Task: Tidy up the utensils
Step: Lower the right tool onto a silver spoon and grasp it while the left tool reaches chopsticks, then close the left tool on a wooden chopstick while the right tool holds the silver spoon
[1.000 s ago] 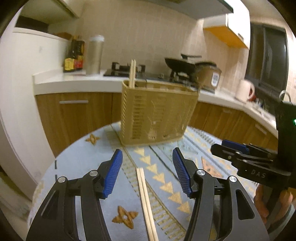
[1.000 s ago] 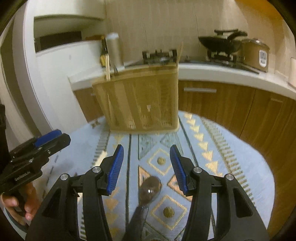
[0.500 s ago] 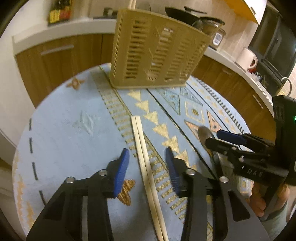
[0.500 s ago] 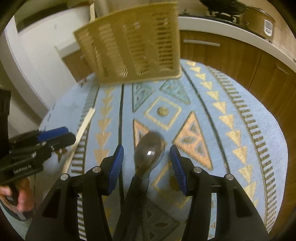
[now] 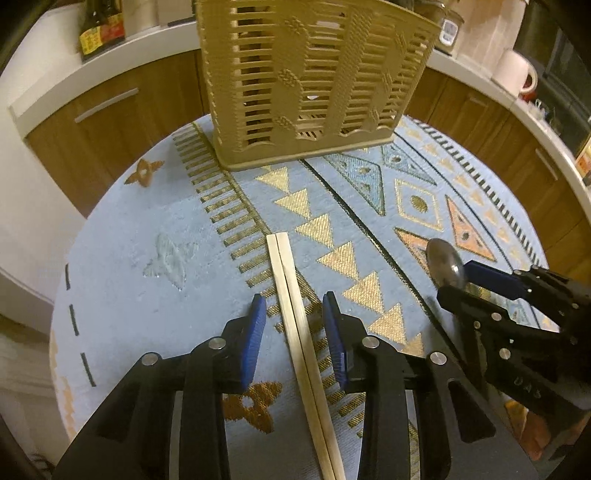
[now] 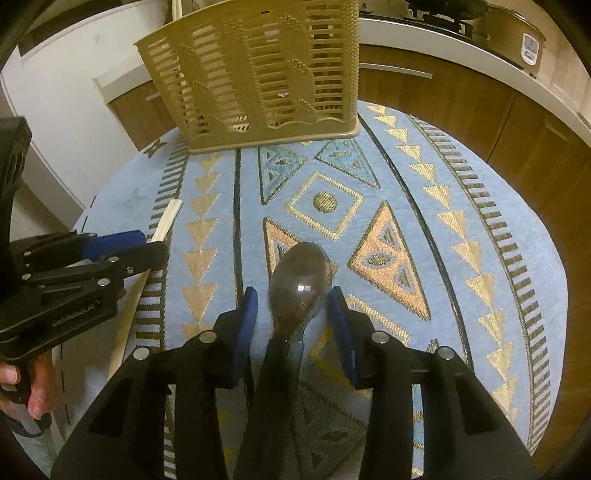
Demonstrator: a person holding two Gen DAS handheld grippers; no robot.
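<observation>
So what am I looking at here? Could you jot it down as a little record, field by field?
setting: round table with patterned blue cloth, kitchen counters behind
left hand-held gripper: open, straddling the chopsticks lying on the cloth
right hand-held gripper: open, either side of the spoon
holder: tan slotted utensil basket standing at the far side
status: neither utensil gripped yet

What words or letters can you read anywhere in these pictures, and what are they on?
"DAS": on the black body of the right gripper, seen in the left wrist view.
"GenRobot.AI", small and only roughly readable: on the black body of the left gripper, seen in the right wrist view.
Sauce bottle labels, yellow and red: too blurred to read.
Rice cooker panel: too small to read.
</observation>
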